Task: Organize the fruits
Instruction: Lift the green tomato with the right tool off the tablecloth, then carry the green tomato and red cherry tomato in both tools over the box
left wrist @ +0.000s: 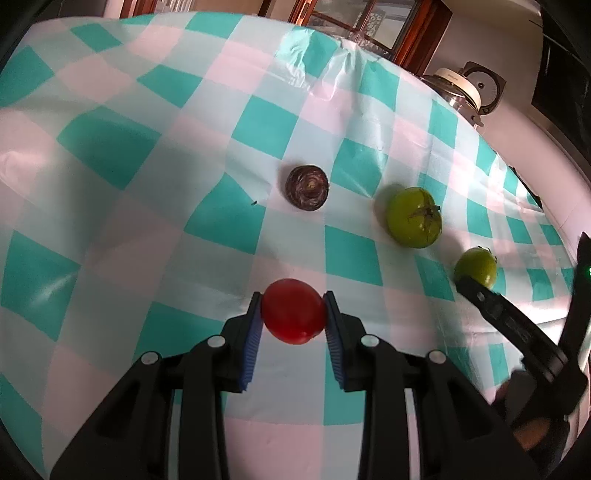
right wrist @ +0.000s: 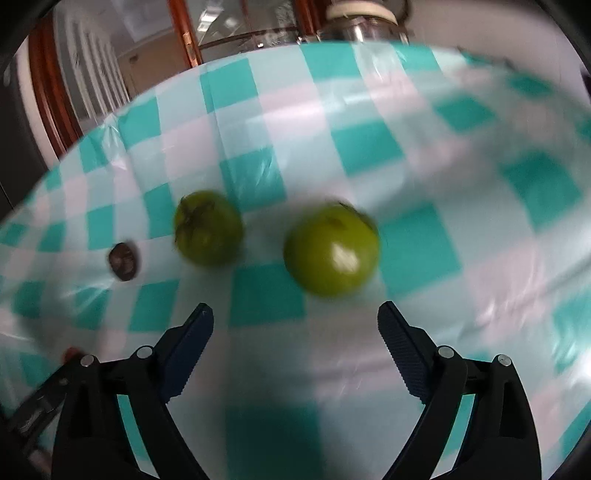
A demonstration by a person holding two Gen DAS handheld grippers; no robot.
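Observation:
My left gripper [left wrist: 293, 297] is shut on a red tomato [left wrist: 293, 315], just above the checked tablecloth [left wrist: 147, 184]. Beyond it lie a dark purple fruit [left wrist: 307, 187], a large green tomato [left wrist: 414, 217] and a smaller green tomato [left wrist: 476, 266]. My right gripper [right wrist: 295, 314] is open and empty, just short of a green tomato [right wrist: 331, 250]. The other green tomato [right wrist: 208, 227] and the dark fruit [right wrist: 124, 261] lie to its left. The right gripper also shows in the left wrist view [left wrist: 517, 325], by the smaller green tomato.
The teal and white tablecloth [right wrist: 406, 147] covers the whole table. Past the far edge stand a wooden cabinet [left wrist: 369, 22] and a glass jar with a white lid [left wrist: 456, 88]. The right wrist view is blurred.

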